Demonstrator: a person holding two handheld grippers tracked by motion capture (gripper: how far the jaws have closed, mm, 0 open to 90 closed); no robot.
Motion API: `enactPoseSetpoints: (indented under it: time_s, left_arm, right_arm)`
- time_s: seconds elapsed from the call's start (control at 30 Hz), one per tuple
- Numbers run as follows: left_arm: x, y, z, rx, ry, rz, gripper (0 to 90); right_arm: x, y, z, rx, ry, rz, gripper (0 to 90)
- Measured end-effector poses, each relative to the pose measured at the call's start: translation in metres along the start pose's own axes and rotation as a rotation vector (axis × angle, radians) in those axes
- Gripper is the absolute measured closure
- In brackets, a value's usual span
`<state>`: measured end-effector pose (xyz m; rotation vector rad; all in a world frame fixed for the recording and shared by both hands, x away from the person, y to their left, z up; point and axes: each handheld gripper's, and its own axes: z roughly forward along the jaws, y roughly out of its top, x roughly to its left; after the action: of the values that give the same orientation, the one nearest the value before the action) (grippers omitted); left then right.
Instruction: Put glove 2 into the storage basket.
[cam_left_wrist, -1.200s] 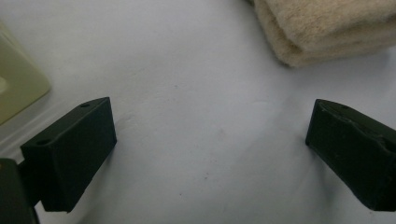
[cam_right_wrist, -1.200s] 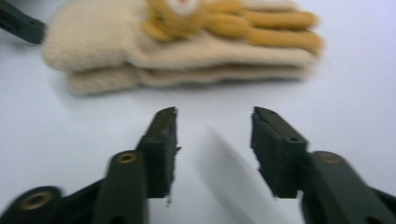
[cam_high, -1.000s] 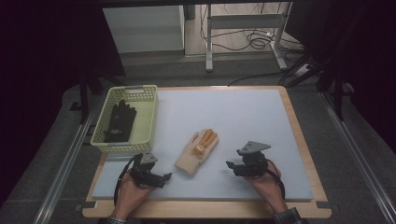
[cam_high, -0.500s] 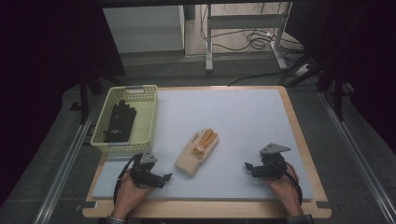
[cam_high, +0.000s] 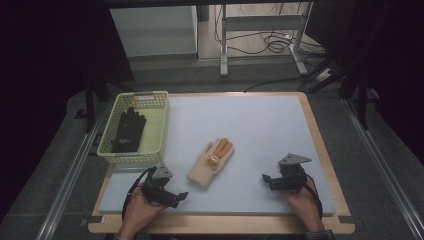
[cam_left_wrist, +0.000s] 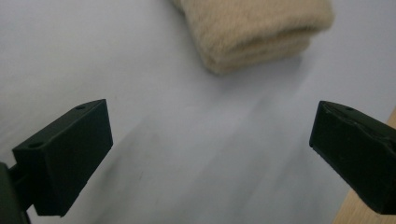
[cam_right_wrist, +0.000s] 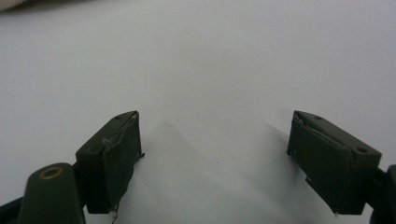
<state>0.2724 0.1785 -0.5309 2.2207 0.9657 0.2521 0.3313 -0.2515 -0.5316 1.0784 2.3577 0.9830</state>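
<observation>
Beige glove (cam_high: 212, 162): one is counted, laid flat near the middle of the pale mat (cam_high: 250, 130), fingers pointed away from the person, orange fingertips; its cuff end is seen close ahead in the left gripper view (cam_left_wrist: 254, 32).
Left gripper (cam_high: 181, 196): held low at the mat's near edge, just beside the glove's cuff; jaws are spread wide, nothing between them.
Right gripper (cam_high: 266, 178): rested on the mat, well apart from the glove to its right; jaws have just been opening and are spread with bare mat between them.
Basket (cam_high: 159, 131): one, yellow-green, set at the mat's far left corner.
Black glove (cam_high: 128, 131): one, laid inside the basket.
Obstruction: none is seen between either gripper and the beige glove.
</observation>
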Motion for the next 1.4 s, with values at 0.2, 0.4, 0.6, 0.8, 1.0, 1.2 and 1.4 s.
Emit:
enactPoseSetpoints:
  time_s: [0.2, 0.4, 0.6, 0.8, 1.0, 1.2, 1.4]
  left_arm:
    - [-0.012, 0.031, 0.000, 0.022, -0.005, 0.042, 0.0]
    - [-0.012, 0.047, 0.005, -0.021, -0.048, 0.023, 0.0]
    - [-0.009, 0.058, 0.031, -0.002, -0.027, -0.024, 0.0]
    - [-0.016, 0.078, 0.053, 0.010, -0.026, -0.015, 0.0]
    - [-0.022, 0.086, 0.077, 0.071, 0.054, 0.007, 0.0]
    - [-0.023, 0.083, 0.083, 0.099, 0.071, 0.000, 1.0]
    - [-0.022, 0.085, 0.075, 0.109, 0.065, -0.004, 22.8]
  right_arm:
    - [0.004, 0.004, 0.005, 0.015, -0.017, 0.013, 10.6]
    - [0.004, 0.003, 0.004, 0.012, -0.019, 0.007, 10.3]
    - [0.004, 0.003, 0.004, 0.009, -0.021, 0.007, 10.3]
    - [0.004, 0.003, 0.004, 0.009, -0.021, 0.006, 10.3]
    - [0.004, 0.003, 0.004, 0.009, -0.022, 0.007, 10.3]
    - [0.004, 0.003, 0.004, 0.009, -0.023, 0.006, 10.3]
    - [0.004, 0.003, 0.004, 0.009, -0.023, 0.006, 10.3]
